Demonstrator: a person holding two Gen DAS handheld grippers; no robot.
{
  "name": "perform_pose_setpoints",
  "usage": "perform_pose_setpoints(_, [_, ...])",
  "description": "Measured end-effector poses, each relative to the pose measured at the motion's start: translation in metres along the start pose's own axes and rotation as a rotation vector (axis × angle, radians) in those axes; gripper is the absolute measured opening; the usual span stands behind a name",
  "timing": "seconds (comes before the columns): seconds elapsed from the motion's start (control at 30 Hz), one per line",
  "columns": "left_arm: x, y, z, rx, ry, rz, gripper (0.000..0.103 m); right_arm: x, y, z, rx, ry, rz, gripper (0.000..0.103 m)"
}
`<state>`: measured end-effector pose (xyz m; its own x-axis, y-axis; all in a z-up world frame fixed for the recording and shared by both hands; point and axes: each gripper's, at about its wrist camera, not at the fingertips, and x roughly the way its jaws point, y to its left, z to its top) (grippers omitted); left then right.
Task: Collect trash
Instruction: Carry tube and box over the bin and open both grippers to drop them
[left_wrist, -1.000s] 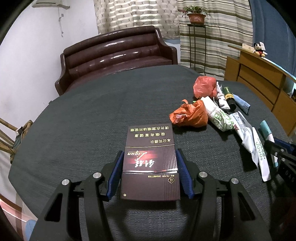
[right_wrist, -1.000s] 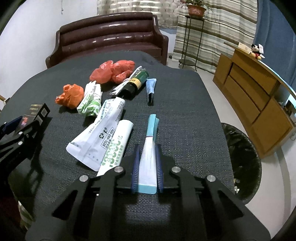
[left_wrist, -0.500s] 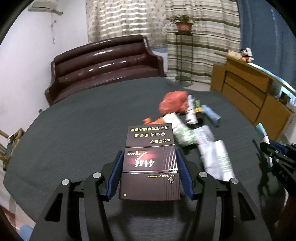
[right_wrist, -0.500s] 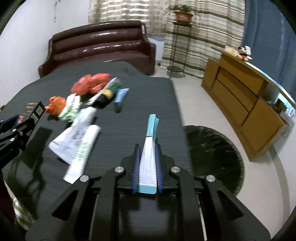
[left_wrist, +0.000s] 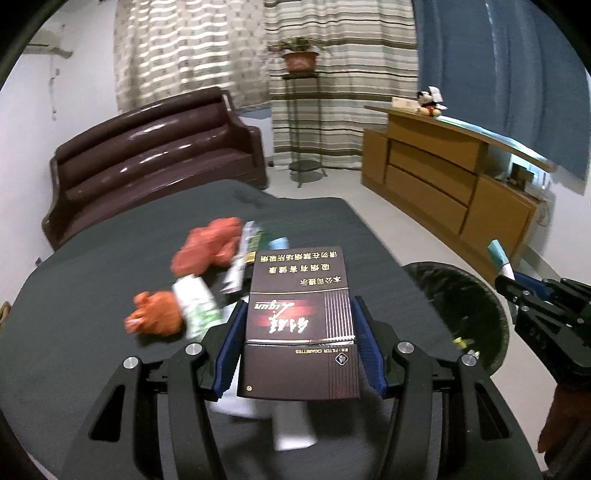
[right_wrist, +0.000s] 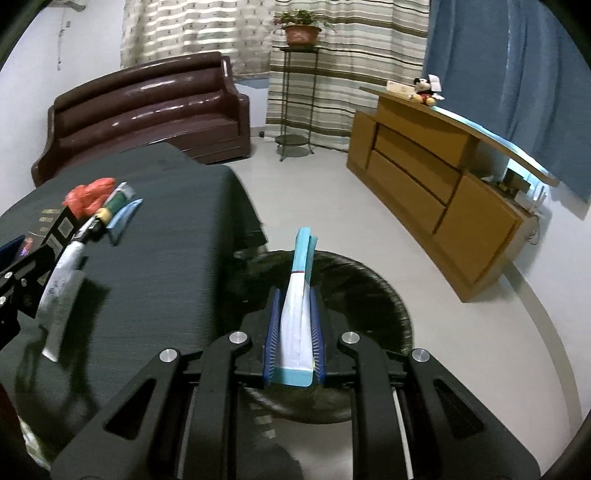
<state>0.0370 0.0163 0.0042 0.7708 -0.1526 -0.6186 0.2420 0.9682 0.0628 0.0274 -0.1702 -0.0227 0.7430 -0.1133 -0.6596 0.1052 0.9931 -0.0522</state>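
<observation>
Left gripper (left_wrist: 297, 343): blue pads clamped on the two long sides of a dark cigarette pack (left_wrist: 300, 325), held flat above the dark-clothed table (left_wrist: 92, 295).

Right gripper (right_wrist: 294, 334): jaws nearly together, pinching a flattened white-and-teal tube (right_wrist: 297, 314), which points out over the black-lined bin (right_wrist: 373, 299) on the floor beside the table.

On the table: two crumpled orange-red bags (left_wrist: 207, 249), white wrappers (left_wrist: 197, 308), a dark green bottle (right_wrist: 110, 208), a pale blue tube (right_wrist: 123, 218); blurred, so the labels are unreadable.

Background: brown sofa (right_wrist: 147, 107), wooden sideboard (right_wrist: 436, 184), potted plant (right_wrist: 301, 31).
</observation>
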Motion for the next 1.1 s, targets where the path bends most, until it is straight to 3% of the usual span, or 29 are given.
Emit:
perform_pose_setpoints(0.43, [0.034, -0.068, 0.019, 0.091, 0.015, -0.060, 0.055, 0.019, -0.036, 0.004, 0.039, 0.012, -0.023, 0.016])
perform_pose_setpoints(1.1, [0.066, -0.116, 0.034, 0.143, 0.052, -0.050, 0.055, 0.035, -0.067, 0.009, 0.105, 0.015, -0.028, 0.016])
